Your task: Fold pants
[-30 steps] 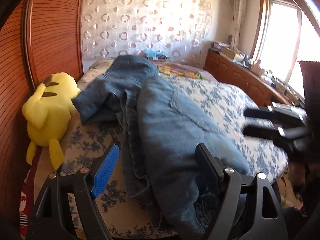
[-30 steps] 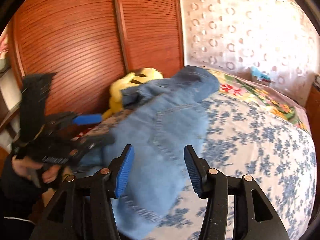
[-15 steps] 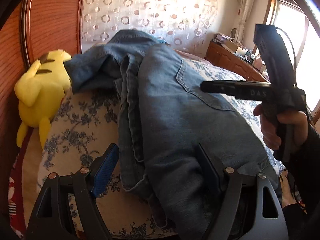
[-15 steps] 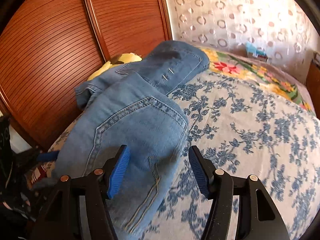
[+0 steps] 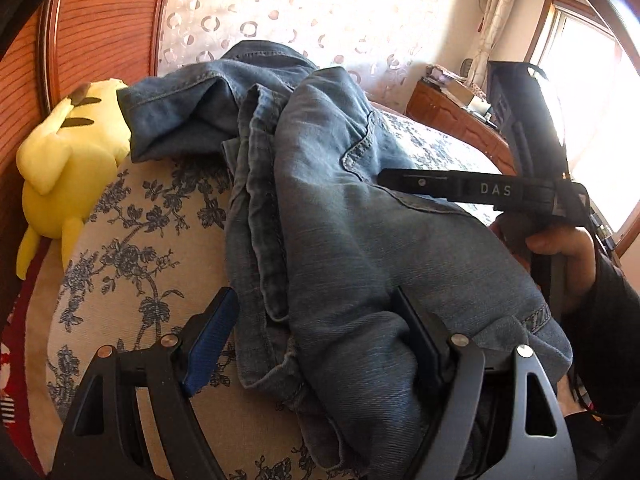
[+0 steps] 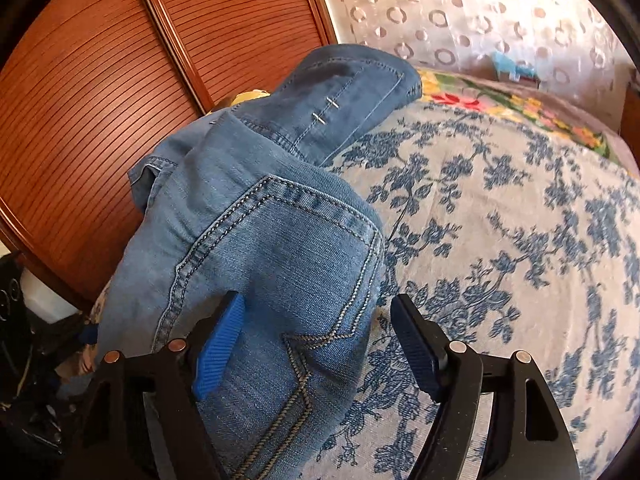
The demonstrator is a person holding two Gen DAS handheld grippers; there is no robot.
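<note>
Behind the bed (image 6: 500, 240) we see a reddish slatted wooden panel (image 6: 100, 92) and a pale curtain with ring patterns (image 5: 320, 12); a window (image 5: 588, 92) glows beyond the bed's far side, above a wooden cabinet (image 5: 452, 116). We take the bed as our landmark: its cover is cream with blue flowers, and a bright floral blanket (image 6: 500, 100) lies near its head. A yellow plush toy (image 5: 64, 160) leans at the bed's edge against the panel.

The jeans (image 5: 340, 220) lie in a crumpled heap along the bed's near edge, one part bunched up toward the plush toy, a back pocket with star stitching (image 6: 304, 344) facing up.

Compared with a second ago, both wrist views sit lower and closer to the denim, and the right gripper has swung in over the jeans.

Our left gripper (image 5: 316, 340) stands wide, its fingers on either side of a denim fold without pinching it. Our right gripper (image 6: 316, 340) is spreading wider, its blue pad (image 6: 218, 348) against the pocket area and the other finger over the bed cover; nothing is clamped. The person's hand (image 5: 560, 256) grips its handle, whose side reads "DAS".
</note>
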